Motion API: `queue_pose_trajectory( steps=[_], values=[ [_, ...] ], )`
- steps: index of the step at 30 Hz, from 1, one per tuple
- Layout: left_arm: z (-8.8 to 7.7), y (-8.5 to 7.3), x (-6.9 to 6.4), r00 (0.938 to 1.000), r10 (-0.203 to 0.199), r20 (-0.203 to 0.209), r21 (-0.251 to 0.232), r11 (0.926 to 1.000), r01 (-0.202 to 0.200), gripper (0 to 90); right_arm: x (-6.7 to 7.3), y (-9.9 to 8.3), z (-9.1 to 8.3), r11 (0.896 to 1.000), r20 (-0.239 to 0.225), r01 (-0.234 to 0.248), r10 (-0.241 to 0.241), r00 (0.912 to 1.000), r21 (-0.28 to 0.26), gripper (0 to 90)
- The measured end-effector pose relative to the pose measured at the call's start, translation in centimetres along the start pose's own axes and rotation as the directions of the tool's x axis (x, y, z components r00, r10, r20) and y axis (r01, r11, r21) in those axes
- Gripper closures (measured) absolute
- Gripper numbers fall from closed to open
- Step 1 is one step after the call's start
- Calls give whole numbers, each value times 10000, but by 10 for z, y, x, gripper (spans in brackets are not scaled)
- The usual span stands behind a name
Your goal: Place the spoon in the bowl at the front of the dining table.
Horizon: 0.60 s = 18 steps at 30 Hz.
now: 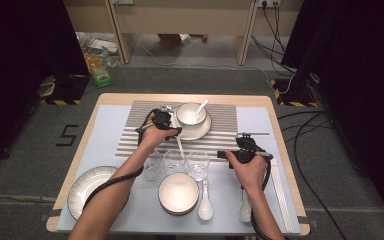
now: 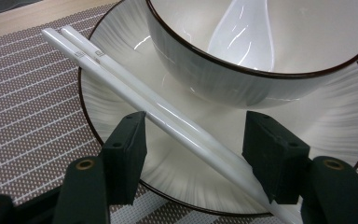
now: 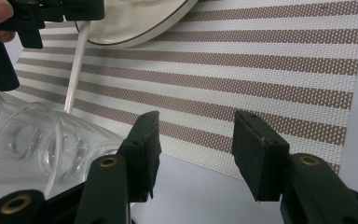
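Chopsticks (image 2: 135, 95), white, paired, lying slanted across plate (image 2: 107, 121) rim just left of bowl (image 2: 261, 79), passing between left gripper (image 2: 193, 140) jaws; jaws spread, pads apart from sticks, no grasp. Spoon (image 2: 247, 37) inside bowl. Plate on striped placemat (image 3: 261, 70). Right gripper (image 3: 196, 149) over placemat's near edge, well right of plate, jaws released with nothing between. Glasses (image 1: 177, 162) near plate, on person's side.

A bowl (image 1: 191, 113) holding a spoon (image 1: 200, 107) is sitting on a plate (image 1: 198, 131) on the placemat (image 1: 225, 125), chopsticks (image 2: 135, 95) are lying across the plate's rim, and three glasses (image 1: 176, 162) are standing in front.
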State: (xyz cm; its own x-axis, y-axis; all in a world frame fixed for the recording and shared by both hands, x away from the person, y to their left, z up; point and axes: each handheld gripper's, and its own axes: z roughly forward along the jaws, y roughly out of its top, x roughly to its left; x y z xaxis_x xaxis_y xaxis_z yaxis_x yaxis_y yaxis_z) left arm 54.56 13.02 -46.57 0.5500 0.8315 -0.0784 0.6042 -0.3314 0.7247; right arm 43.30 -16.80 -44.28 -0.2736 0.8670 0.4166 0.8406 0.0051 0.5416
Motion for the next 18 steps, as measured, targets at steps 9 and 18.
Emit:
queue_pose_trajectory(
  steps=[9,18],
  values=[
    [0,2,4,9999,-104,51,57,9999,104,450,-1,0,0,10000,-42,20,-20,10000,39,519],
    [-2,4,8,10000,-61,20,158,9999,61,493,-2,0,0,10000,-72,-34,34,10000,27,519]
  ],
)
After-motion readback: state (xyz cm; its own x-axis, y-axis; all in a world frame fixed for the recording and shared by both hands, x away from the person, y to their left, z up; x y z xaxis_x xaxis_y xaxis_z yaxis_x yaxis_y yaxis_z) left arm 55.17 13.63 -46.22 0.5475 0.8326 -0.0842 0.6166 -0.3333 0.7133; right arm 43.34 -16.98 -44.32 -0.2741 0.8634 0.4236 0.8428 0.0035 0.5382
